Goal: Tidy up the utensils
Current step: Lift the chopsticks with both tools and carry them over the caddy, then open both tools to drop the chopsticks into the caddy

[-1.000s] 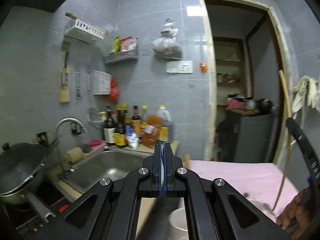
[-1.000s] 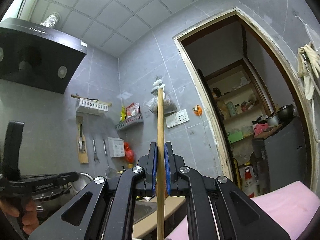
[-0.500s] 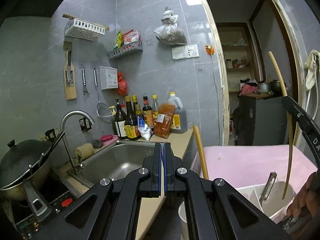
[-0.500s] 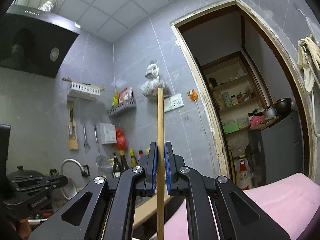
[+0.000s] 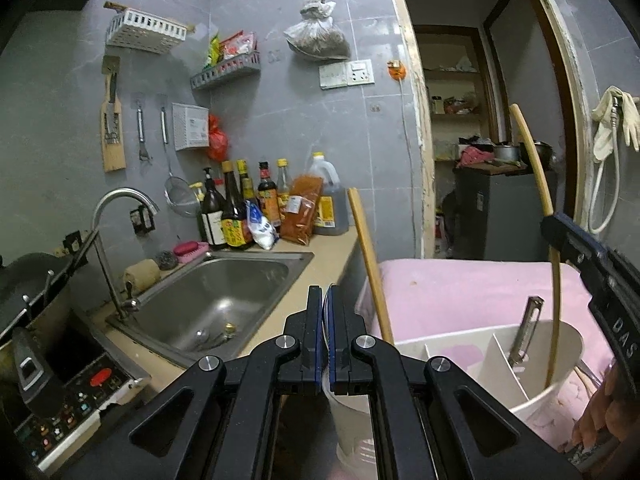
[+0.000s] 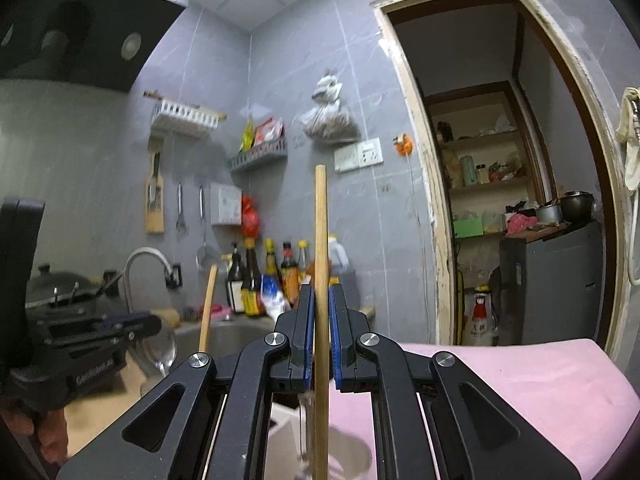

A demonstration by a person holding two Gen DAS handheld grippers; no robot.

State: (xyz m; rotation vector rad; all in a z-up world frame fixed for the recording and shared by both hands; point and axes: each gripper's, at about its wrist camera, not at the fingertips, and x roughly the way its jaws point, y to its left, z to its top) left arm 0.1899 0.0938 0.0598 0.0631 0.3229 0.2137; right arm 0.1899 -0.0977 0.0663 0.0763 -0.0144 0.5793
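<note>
My right gripper [image 6: 320, 300] is shut on a long wooden stick [image 6: 320, 240] that stands upright between its pads. In the left wrist view the right gripper [image 5: 550, 226] holds the stick [image 5: 532, 160] with its lower end inside a white divided utensil holder [image 5: 480, 344]. A second wooden stick [image 5: 372, 272] leans in the holder's left side, and a metal peeler [image 5: 524, 332] stands in a middle compartment. My left gripper [image 5: 325, 300] is shut just above the holder's near left rim; whether it pinches anything is unclear. The right wrist view has the left gripper [image 6: 152, 322] at far left.
The holder sits on a pink cloth [image 5: 460, 280]. Left of it are a steel sink [image 5: 224, 296] with a faucet [image 5: 120, 200], bottles [image 5: 260, 208] at the back, and a stove with a wok [image 5: 36, 280]. A doorway [image 5: 480, 140] opens behind.
Both grippers have come down. The white holder has risen into the left wrist view. The held stick has sunk so that its lower end stands inside the holder.
</note>
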